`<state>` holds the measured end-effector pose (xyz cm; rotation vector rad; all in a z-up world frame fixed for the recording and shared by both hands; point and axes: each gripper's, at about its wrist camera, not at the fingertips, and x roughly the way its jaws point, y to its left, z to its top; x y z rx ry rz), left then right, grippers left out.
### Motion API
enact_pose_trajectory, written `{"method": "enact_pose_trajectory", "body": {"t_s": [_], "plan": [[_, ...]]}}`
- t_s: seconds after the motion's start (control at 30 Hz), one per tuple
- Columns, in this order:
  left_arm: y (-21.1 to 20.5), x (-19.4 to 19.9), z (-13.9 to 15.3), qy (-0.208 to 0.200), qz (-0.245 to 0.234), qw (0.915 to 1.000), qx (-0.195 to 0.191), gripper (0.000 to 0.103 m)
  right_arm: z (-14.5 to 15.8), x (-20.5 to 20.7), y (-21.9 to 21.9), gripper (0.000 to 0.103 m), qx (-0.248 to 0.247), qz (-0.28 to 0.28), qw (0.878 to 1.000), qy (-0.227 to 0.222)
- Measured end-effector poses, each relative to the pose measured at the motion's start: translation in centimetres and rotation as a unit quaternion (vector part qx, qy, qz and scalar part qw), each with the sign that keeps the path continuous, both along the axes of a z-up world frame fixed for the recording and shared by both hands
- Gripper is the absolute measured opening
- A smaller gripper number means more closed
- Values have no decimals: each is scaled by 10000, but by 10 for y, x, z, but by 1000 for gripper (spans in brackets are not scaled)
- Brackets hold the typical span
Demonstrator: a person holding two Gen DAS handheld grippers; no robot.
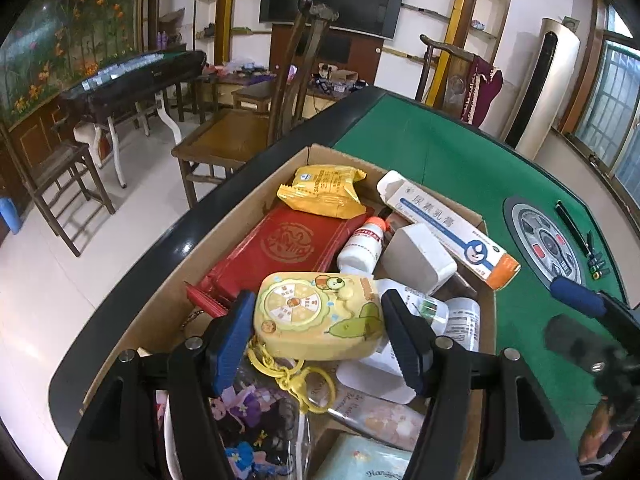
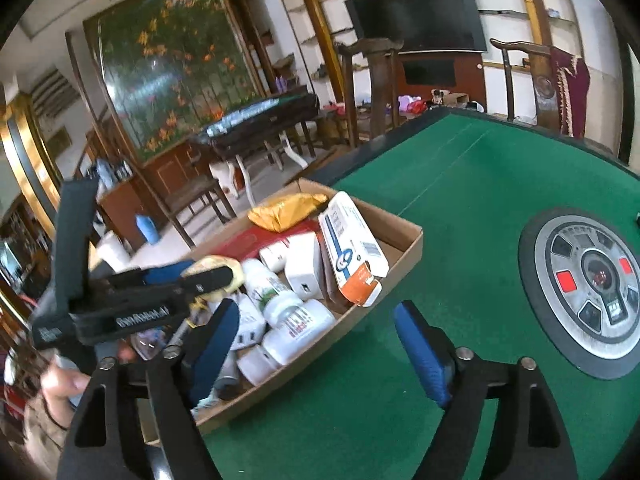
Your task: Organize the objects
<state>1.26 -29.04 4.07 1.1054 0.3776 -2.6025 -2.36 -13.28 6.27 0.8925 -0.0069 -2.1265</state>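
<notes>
My left tool (image 1: pixel 318 330) clamped on yellow cartoon toy (image 1: pixel 318 316) with wheel dial, keychain clip, above cardboard box (image 1: pixel 160 312), my right tool (image 2: pixel 316 344) apart over green table (image 2: pixel 460 208).

Black jointed frames with silver screw heads on both the left gripper (image 1: pixel 320 338) and right gripper (image 2: pixel 316 346). Ribbed blue pads (image 1: pixel 230 338). White lettering along one black arm.

Ointment box (image 1: pixel 448 226) w/ white, blue and orange panels carried Chinese chars "尿素乳膏" in blue. Pale blue packet (image 1: pixel 370 460) at bottom edge of left view showed script starting "Hang", rest cut off. Red case (image 1: pixel 286 240) bore gold round emblem, chars unreadable. Bottle labels, yellow snack pack (image 1: pixel 322 192) print and left gripper's (image 2: pixel 140 314) white lettering too blurred to read.
</notes>
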Motion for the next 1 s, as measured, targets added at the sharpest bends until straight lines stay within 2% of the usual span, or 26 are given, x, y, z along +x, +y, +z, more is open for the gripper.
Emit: {"method": "enact_pose_trajectory", "body": {"t_s": [0.23,0.4,0.73,1.0], "plan": [[23,24,19,359,181,9982,-446,81,-7,8,11,97,-19,-158,9998,-92],[41,44,29,506,219,9948,-862,83,-13,14,16,103,45,-243,9996,-130],[49,76,30,505,433,9931,-969,84,-23,33,14,103,284,-195,9994,-39],[52,89,30,370,600,9915,-1092,85,-24,45,18,103,218,-183,9996,-79]]}}
